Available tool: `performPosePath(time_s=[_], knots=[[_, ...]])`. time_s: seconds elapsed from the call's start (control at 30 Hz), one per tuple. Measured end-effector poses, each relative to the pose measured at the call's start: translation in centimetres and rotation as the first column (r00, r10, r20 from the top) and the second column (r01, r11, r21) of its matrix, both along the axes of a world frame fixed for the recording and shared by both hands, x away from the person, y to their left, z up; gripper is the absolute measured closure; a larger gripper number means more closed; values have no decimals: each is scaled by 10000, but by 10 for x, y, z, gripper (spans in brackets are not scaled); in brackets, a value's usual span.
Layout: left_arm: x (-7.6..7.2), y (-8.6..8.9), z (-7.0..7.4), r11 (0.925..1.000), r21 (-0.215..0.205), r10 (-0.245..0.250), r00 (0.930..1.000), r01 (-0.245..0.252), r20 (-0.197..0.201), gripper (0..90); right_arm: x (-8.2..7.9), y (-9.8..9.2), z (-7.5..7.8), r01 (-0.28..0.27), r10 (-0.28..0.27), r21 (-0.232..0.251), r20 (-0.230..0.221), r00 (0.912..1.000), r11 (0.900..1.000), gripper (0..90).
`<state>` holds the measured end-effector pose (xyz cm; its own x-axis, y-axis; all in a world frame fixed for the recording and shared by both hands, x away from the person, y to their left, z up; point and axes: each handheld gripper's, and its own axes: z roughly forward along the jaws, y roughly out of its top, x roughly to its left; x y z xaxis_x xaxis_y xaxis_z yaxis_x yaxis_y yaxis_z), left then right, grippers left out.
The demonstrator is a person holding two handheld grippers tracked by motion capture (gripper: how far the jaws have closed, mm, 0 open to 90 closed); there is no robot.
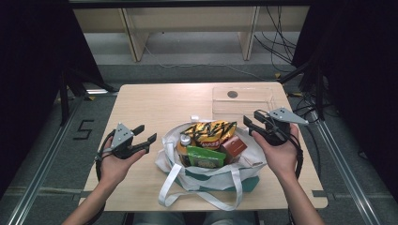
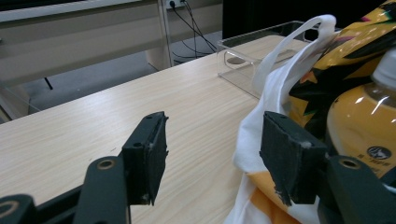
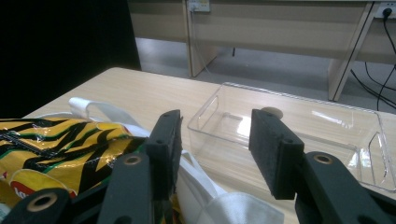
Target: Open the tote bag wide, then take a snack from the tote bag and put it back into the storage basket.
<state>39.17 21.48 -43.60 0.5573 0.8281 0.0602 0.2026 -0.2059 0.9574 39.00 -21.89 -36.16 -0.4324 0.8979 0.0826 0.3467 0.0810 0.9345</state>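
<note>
So right now both my grippers are off the bag and holding nothing. Left gripper (image 1: 146,133) has its jaws spread wide with only bare table (image 1: 155,101) between them, and the white tote bag (image 1: 206,176) sits just off my right-hand jaw, the cloth nearly brushing that pad in the left gripper view. Right gripper (image 1: 249,124) is released too, jaws parted about halfway, hovering over the bag's other edge, with the clear tray (image 1: 243,100) straight ahead past the jaw tips.

My guess is the job here is unloading the bag into that tray, or the reverse. Either way, the tip: go for one item at a time and grab what's on top first. The chip bag (image 1: 209,131) lies right below my right jaws and it's crinkly and puffy, so I'd pinch a sealed edge rather than squeeze the middle. Left gripper could pin the bag's rim so the cloth doesn't ride up with whatever comes out.

Contents: the tote is stuffed with the yellow-black chip bag on top, an orange drink bottle (image 1: 184,144) on my left-jaw side, a green packet (image 1: 205,156) in front, a reddish-brown box (image 1: 233,146) beside it. The tray holds nothing that I can see; a round dark spot shows through its floor.
</note>
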Motion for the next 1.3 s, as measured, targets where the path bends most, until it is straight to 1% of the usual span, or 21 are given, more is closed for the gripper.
performPosePath(time_s=[0.1,0.13,0.27,0.3,0.33,0.4,0.43,0.53,0.67,0.7,0.8,0.87,0.93,0.97,1.0,1.07,1.1,1.2,1.23,1.27,1.3], knots=[[0,1,-1,10000,-10,38,10000,-38,-10,407,1,0,2,-53,54,-91,56,10000,9999,545],[0,1,-1,10000,-13,44,10000,-44,-4,408,0,1,2,-16,16,95,-42,10000,10000,545],[0,0,0,9999,28,127,9998,-128,125,417,2,1,4,-187,187,-25,1,9998,9998,545],[0,0,0,9999,20,156,9997,-156,161,421,0,3,4,-96,99,177,-164,9998,9998,545],[1,0,1,9999,4,155,9997,-155,172,422,1,1,4,-250,250,8,-7,9997,9997,545],[2,0,1,9998,-25,205,9996,-205,177,421,1,3,5,-375,374,116,20,9993,9992,545],[2,0,1,9998,6,184,9997,-184,178,422,0,5,6,-231,234,231,-139,9996,9995,545],[3,-1,-1,9999,11,125,9998,-125,124,422,3,5,7,-507,507,-13,-5,9987,9987,547],[2,-2,0,10000,-11,94,9999,-94,78,421,1,11,10,-609,612,221,-150,9980,9979,555],[3,-2,0,9999,-42,105,9999,-105,66,421,1,11,10,-744,745,75,-112,9972,9972,562],[4,-3,1,9999,-93,119,9999,-120,-37,421,3,15,10,-774,775,128,-147,9969,9969,575],[6,-3,1,9999,-93,106,9999,-106,-38,421,4,15,10,-998,1001,148,-173,9948,9949,580],[7,-3,2,9998,-45,200,9998,-201,-68,422,4,17,10,-973,983,284,-368,9945,9949,585],[7,-3,1,9997,-59,225,9997,-225,-107,422,5,17,10,-1154,1158,156,-271,9929,9932,587],[7,-3,1,9997,-88,224,9997,-225,-120,422,5,18,9,-1195,1203,199,-423,9918,9926,587],[8,-4,1,9998,-84,180,9997,-182,-137,422,6,19,8,-1333,1338,133,-420,9901,9910,592],[9,-4,0,9999,-118,121,9998,-123,-126,423,6,21,7,-1342,1358,314,-571,9891,9905,593],[8,-5,-1,10000,-8,28,9999,-28,-160,422,7,22,6,-1527,1521,-70,-555,9868,9882,598],[8,-4,-1,10000,-57,46,9999,-47,-160,422,6,22,6,-1568,1559,-104,-619,9858,9876,598],[6,-4,-2,10000,-54,60,9999,-61,-159,423,5,24,6,-1552,1557,124,-954,9832,9878,599],[6,-3,-2,9999,-117,-5,9999,4,-142,423,7,24,5,-1602,1600,62,-942,9826,9871,601]])
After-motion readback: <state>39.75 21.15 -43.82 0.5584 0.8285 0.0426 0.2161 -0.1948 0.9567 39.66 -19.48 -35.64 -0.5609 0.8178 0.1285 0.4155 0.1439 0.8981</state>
